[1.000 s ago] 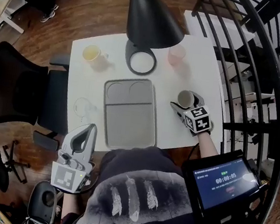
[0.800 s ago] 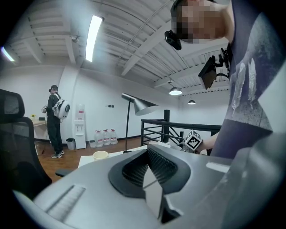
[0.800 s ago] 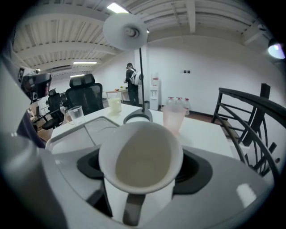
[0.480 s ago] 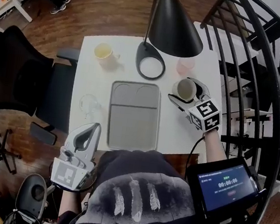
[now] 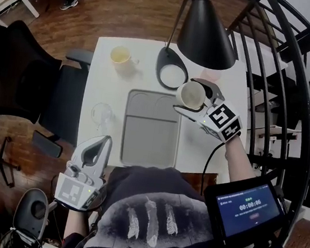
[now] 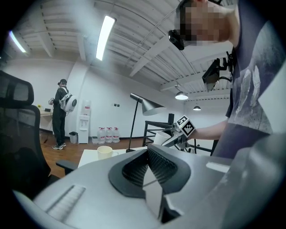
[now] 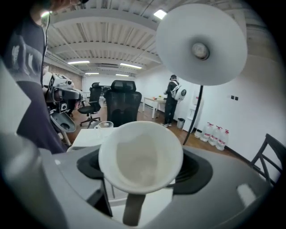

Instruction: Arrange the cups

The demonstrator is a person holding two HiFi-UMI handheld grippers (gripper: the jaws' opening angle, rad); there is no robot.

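My right gripper (image 5: 195,98) is shut on a white cup (image 5: 191,95), lifted off the white table (image 5: 100,85) and tipped with its mouth toward the right gripper view (image 7: 140,156). It hangs over the right edge of the grey tray (image 5: 150,128). A cream mug (image 5: 120,56) stands at the table's far left, a clear glass cup (image 5: 101,112) left of the tray, and a pink cup (image 5: 211,74) behind the held cup. My left gripper (image 5: 96,146) is shut and empty, held low before the table's near edge (image 6: 147,167).
A black desk lamp (image 5: 204,30) overhangs the table's far right, its round base (image 5: 171,74) behind the tray. A black office chair (image 5: 20,74) stands left of the table, a black metal railing (image 5: 285,81) to the right. A person (image 6: 59,112) stands far off.
My right gripper has lifted the white cup off the table and carried it left toward the tray, rolling it so the mouth tips. The left gripper has barely shifted.
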